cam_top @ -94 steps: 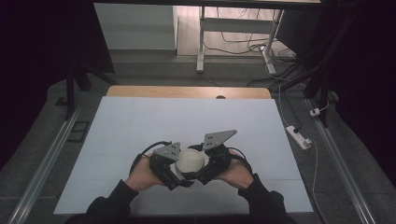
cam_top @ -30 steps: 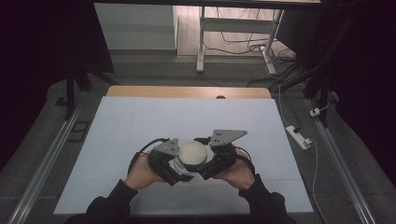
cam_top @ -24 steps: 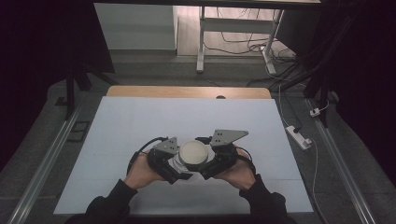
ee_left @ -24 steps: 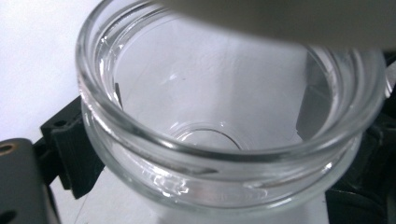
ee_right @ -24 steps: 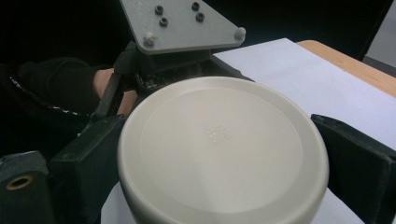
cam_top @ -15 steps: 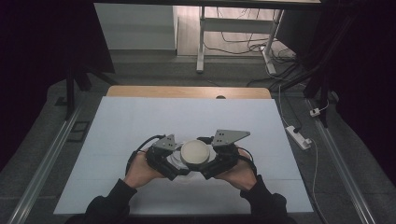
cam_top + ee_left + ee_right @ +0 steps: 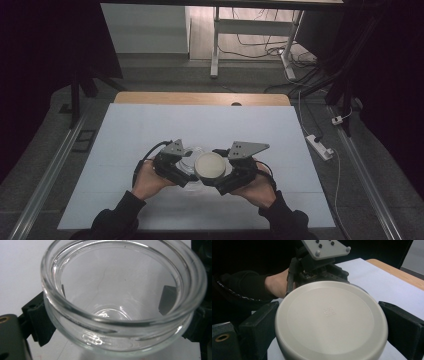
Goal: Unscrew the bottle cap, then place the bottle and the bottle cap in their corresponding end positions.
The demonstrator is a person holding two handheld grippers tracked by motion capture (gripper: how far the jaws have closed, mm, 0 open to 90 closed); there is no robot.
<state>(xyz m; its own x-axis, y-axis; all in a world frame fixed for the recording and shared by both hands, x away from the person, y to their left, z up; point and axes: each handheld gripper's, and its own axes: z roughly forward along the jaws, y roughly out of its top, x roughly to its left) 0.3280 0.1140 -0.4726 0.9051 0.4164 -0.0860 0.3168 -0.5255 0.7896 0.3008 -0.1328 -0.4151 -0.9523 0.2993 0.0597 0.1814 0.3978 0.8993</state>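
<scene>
White sheet [image 7: 150, 135] over a table, wooden edge [image 7: 200, 98] showing at the far side; dark room around it. Nearest the camera in the high view, two black-sleeved forearms enter from the bottom edge, hands set close together at the near middle of the sheet. Left gripper [image 7: 184, 169] clenched on a clear glass jar [image 7: 192, 160]: in the left gripper view the jar's [image 7: 120, 305] thick rim fills the picture, mouth open toward the camera, empty, with a black jaw pressed against the wall on each side. Right gripper [image 7: 216, 175] grasps a round off-white lid [image 7: 210, 166]; in the right gripper view the lid's [image 7: 332, 322] flat top faces the camera, a faint small mark at its centre, one black jaw tight on either side of its edge. Lid sits just beside the jar in the high view, overlapping its right part; whether they touch, cannot tell. Behind the lid in the right gripper view, the left gripper [image 7: 319, 267] with its grey three-cornered plate, and the hand [image 7: 275, 286] holding it. Farther off on the floor: a white power strip [image 7: 319, 146] right of the table, metal rails [image 7: 45, 175] along both sides, a white table frame [image 7: 215, 40] with loose cables beyond.
</scene>
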